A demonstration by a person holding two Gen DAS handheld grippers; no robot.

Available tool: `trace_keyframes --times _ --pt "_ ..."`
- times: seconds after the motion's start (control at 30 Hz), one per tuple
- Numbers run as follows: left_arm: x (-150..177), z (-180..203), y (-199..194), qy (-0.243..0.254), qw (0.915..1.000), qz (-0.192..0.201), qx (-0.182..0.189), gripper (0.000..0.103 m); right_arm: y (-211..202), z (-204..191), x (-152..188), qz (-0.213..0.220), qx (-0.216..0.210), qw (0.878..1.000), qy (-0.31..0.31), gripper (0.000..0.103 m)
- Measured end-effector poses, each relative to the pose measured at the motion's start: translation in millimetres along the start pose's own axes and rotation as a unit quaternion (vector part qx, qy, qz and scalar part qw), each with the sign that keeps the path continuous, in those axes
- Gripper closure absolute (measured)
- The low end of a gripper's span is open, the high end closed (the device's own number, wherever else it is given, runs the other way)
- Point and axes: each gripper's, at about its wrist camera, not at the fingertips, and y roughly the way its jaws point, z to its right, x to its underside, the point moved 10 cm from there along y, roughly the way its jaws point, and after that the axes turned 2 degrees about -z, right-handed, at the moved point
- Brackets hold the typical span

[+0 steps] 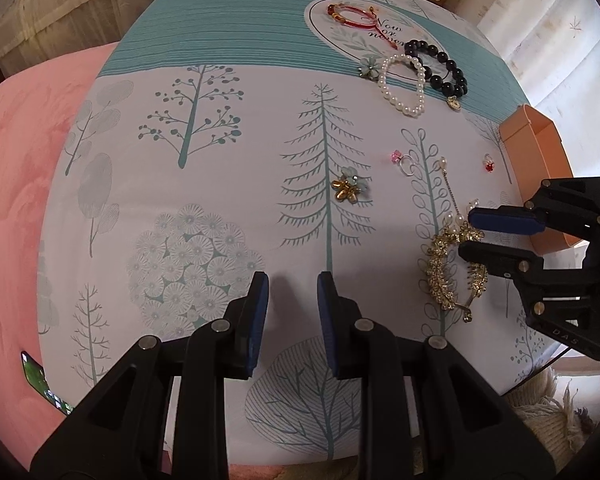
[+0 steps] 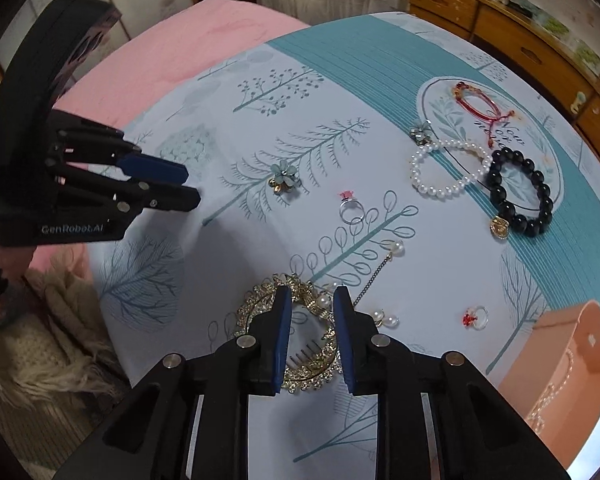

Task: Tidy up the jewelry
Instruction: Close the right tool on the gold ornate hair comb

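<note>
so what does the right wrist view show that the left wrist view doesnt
Only the right wrist view: a chain lying inside the peach box, and the comb teeth of the gold hairpiece. Only the left wrist view: a phone at the edge of the pink bedding. Both show the pearl bracelet, the black bead bracelet, the open left gripper and the right gripper straddling the hairpiece.

Right gripper (image 1: 466,234) over gold hair comb (image 1: 440,276); pearl bracelet (image 1: 404,84) beyond
</note>
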Motion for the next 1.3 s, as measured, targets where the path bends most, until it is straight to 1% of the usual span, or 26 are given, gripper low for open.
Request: trace_keyframes --times 0.17,0.27,0.3,0.33,0.47,0.53,0.63,0.7,0.77,0.83,0.93,1.0,1.13,1.3 --pt "-1 1 1 0.002 1.0000 0.000 0.002 0.081 9 -5 4 -0.018 0.019 0.999 -0.038 0.082" --pt "-3 1 0 0.004 1.0000 0.003 0.003 0.081 13 -6 5 -0.018 0.036 0.998 -0.055 0.083" --pt "-5 1 1 0.004 1.0000 0.004 0.005 0.081 14 -6 5 -0.020 0.043 0.997 -0.057 0.086" --pt "-7 1 1 0.003 1.0000 0.005 0.007 0.081 16 -6 6 -0.024 0.046 0.997 -0.058 0.087" --pt "-16 0 -1 -0.003 0.9999 0.008 0.010 0.081 16 -13 10 -0.025 0.060 0.995 -0.074 0.087" --pt "-20 1 0 0.001 0.9999 0.009 0.008 0.081 17 -13 10 -0.022 0.068 0.995 -0.072 0.087" --pt "-28 11 1 0.027 0.9995 0.012 0.012 0.081 15 -10 11 -0.014 0.072 0.996 -0.041 0.089" --pt "-33 19 3 0.060 0.9980 0.017 0.013 0.081 14 -8 12 -0.009 0.067 0.998 -0.016 0.095" --pt "-38 25 5 0.096 0.9950 0.024 0.012 0.081 8 -4 14 0.001 0.055 0.998 0.019 0.096" --pt "-43 29 10 0.136 0.9902 0.028 0.008 0.081 1 0 15 0.014 0.045 0.998 0.045 0.096" --pt "-42 34 19 0.174 0.9844 0.015 0.022 0.081 -11 6 21 0.039 0.030 0.994 0.097 0.096" --pt "-41 38 22 0.203 0.9787 0.014 0.027 0.081 -17 11 25 0.054 0.016 0.990 0.133 0.096" --pt "-42 45 24 0.218 0.9747 0.012 0.048 0.081 -31 16 32 0.077 -0.006 0.980 0.185 0.097" --pt "-49 45 31 0.227 0.9733 0.014 0.032 0.081 -48 15 41 0.101 -0.017 0.971 0.216 0.100"
